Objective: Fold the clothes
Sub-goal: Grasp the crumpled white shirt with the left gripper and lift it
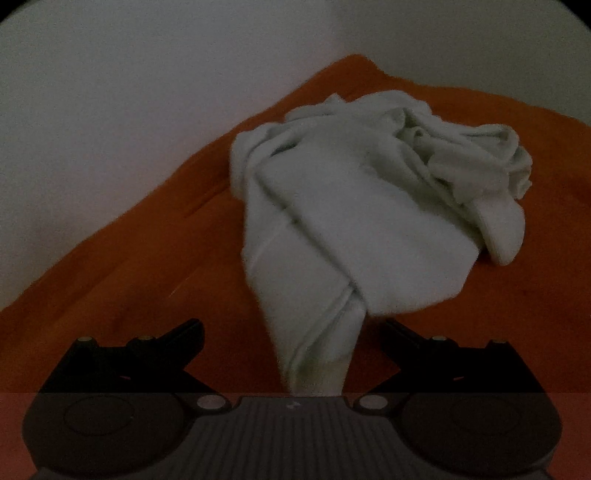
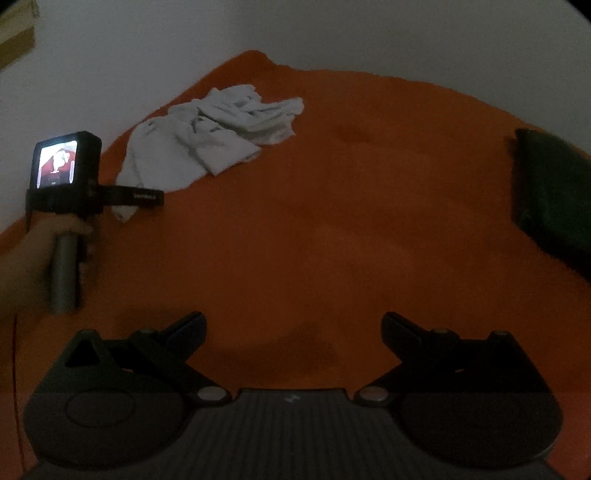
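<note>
Soft pale cloth garment (image 1: 354, 221), matt orange fabric cover (image 2: 332, 229)

Just an orange bedspread (image 2: 332, 229) against a plain white wall (image 2: 332, 33), dark folded cloth (image 2: 550, 199) at its right edge.

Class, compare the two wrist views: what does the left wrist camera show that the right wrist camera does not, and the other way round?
Left wrist only: a close look at the pale garment, one end running down between the left gripper fingers, which stand apart.

Right wrist only: the right gripper, open and empty; a hand holding the other gripper's handle, its small screen lit; a dark folded cloth at the right edge.

Both: the garment, the orange cover and the pale wall.
</note>
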`<state>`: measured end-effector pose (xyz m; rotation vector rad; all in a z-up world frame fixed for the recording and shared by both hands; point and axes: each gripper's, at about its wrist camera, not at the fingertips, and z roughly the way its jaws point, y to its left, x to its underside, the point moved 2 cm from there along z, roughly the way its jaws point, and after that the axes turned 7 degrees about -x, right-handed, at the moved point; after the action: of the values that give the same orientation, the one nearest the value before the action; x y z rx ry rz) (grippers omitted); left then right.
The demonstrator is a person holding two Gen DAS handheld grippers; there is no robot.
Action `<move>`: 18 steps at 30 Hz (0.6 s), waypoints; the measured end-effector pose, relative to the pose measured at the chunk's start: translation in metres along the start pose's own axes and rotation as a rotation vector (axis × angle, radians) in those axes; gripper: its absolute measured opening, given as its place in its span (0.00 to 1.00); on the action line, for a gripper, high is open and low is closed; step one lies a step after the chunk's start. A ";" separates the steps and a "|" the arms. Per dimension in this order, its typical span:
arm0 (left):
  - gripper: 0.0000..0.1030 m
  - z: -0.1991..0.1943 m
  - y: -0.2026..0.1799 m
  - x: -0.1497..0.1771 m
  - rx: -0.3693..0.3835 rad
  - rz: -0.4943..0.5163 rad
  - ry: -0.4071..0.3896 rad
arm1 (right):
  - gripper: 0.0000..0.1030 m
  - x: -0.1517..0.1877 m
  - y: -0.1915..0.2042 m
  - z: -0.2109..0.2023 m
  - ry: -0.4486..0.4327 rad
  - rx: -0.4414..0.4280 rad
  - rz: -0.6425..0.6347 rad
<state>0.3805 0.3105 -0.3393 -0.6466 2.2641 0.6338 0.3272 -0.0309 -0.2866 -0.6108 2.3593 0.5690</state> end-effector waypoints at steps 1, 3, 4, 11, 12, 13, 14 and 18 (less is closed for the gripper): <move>0.76 0.006 -0.001 -0.001 0.015 0.003 -0.007 | 1.00 0.001 -0.001 0.002 -0.001 -0.002 0.006; 0.21 0.005 -0.001 0.000 0.053 0.003 -0.030 | 1.00 0.002 -0.002 0.002 0.000 0.001 0.017; 0.12 -0.003 0.000 0.001 0.011 -0.003 -0.071 | 1.00 0.001 -0.002 0.004 0.000 0.006 0.021; 0.10 -0.062 0.012 0.016 0.187 0.028 -0.150 | 1.00 -0.014 0.002 0.002 -0.019 0.046 0.057; 0.10 -0.075 0.019 0.020 0.223 0.014 -0.152 | 1.00 -0.016 0.004 -0.002 -0.016 0.051 0.067; 0.09 -0.091 0.026 0.027 0.239 0.008 -0.156 | 1.00 -0.018 0.006 -0.006 -0.012 0.056 0.078; 0.09 -0.106 0.031 0.036 0.250 0.008 -0.153 | 1.00 -0.019 0.008 -0.009 0.009 0.067 0.090; 0.08 -0.164 0.046 0.080 0.331 0.085 -0.176 | 1.00 -0.016 0.024 -0.024 0.028 -0.034 0.123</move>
<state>0.2230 0.2257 -0.2796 -0.3215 2.1715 0.3277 0.3143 -0.0203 -0.2536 -0.4947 2.4300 0.6604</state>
